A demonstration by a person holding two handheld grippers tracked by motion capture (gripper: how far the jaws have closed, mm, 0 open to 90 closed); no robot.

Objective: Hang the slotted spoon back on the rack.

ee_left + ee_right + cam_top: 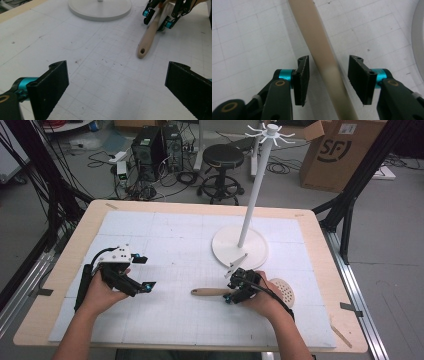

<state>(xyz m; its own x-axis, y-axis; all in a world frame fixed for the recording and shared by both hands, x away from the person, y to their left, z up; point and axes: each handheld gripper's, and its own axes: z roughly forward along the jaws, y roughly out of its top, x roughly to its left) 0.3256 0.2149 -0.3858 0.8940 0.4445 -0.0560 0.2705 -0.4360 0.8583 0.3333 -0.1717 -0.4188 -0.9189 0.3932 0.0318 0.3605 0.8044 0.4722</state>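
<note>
A skimmer lies flat on the white mat, its wooden handle (207,292) pointing left and its white perforated head (284,291) to the right, partly behind my right hand. My right gripper (229,289) straddles the handle near the head. In the right gripper view the handle (312,30) runs between the two pads with a gap on each side, so my right gripper (328,68) is open. My left gripper (145,271) rests at the left of the mat, open and empty. From the left gripper view its own jaws (117,73) frame the handle (147,40) and the right gripper (157,21) farther off.
A white stand with a round base (225,254), a tall pole (255,185) and hooks at the top rises just behind my right gripper. The mat (165,235) covers a wooden table. Beyond the table stand a stool (222,157), computer cases (150,147) and a cardboard box (340,150).
</note>
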